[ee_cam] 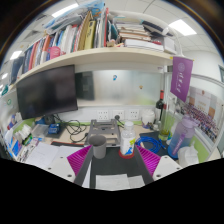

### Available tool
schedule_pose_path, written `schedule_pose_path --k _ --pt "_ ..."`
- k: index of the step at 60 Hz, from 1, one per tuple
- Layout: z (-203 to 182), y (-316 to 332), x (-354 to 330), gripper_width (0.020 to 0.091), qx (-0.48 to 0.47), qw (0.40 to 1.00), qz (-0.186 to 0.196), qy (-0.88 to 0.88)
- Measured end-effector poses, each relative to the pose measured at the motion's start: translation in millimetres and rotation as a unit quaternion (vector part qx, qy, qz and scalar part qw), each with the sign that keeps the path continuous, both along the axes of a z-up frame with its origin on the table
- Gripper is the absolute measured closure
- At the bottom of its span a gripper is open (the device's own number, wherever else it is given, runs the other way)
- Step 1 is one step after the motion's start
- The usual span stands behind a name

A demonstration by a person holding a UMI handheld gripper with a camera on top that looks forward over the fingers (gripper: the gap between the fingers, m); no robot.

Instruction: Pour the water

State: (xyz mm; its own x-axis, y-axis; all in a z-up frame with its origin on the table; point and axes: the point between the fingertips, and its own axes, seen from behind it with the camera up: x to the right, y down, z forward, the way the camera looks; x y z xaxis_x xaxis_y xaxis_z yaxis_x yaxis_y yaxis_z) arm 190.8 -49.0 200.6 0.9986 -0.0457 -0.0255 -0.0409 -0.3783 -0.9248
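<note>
Left to right: dark monitor at the back left of the counter, under a shelf packed with books. Loose clutter and cables below the monitor. Tongs spread wide, holding nothing; magenta pads visible on both fingers with a clear gap between them. Just ahead of the tongs, slightly right of centre, a small bottle stands upright on the counter, long axis vertical, neck up, light cap on top. It sits beyond the fingertips, not between them, not touched. Grey box-like item just left of it. Further right: dark bottle near the wall, then a purple poster.
</note>
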Motion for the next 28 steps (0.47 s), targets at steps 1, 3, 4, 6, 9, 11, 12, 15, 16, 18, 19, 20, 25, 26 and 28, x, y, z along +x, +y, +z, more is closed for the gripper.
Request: schedule_pose_path --k 1,3,4,6,9,11,12,15,16,18,19,20,25,26,28 --pt "3.7 -2.2 -2.3 0.026 0.001 1.0 -0.001 0.001" --pt "10.6 -6.4 -7.0 0.026 0.005 1.0 -0.003 0.005" --pt "13.1 -8.2 -9.2 0.026 0.007 1.0 -0.004 0.007" --pt "19.7 -12.7 -13.0 0.0259 0.012 1.0 -0.005 0.008" --pt "26.1 -18.5 -17.8 0.0263 0.019 1.0 -0.004 0.009" --pt "28.0 -21.7 -20.9 0.0263 0.02 1.0 -0.002 0.011" --pt "28.4 -23.3 -22.4 0.0264 0.02 1.0 -0.002 0.013" --pt "28.4 -26.5 -25.2 0.0265 0.018 1.0 -0.003 0.018" --pt "27.7 -27.7 -25.2 0.0265 0.017 1.0 -0.004 0.017" --pt "25.5 -29.9 -23.6 0.0266 0.014 1.0 -0.008 0.015" --pt "24.1 -31.1 -22.6 0.0267 0.012 1.0 -0.011 0.014" --pt "22.6 -32.2 -21.8 0.0269 0.01 1.0 -0.012 0.013" --pt "15.3 -35.6 -18.4 0.0272 -0.003 1.0 -0.019 0.008" --pt "14.3 -35.8 -17.4 0.027 -0.005 1.0 -0.02 0.007" --pt "12.9 -35.9 -15.2 0.0269 -0.007 1.0 -0.022 0.004"
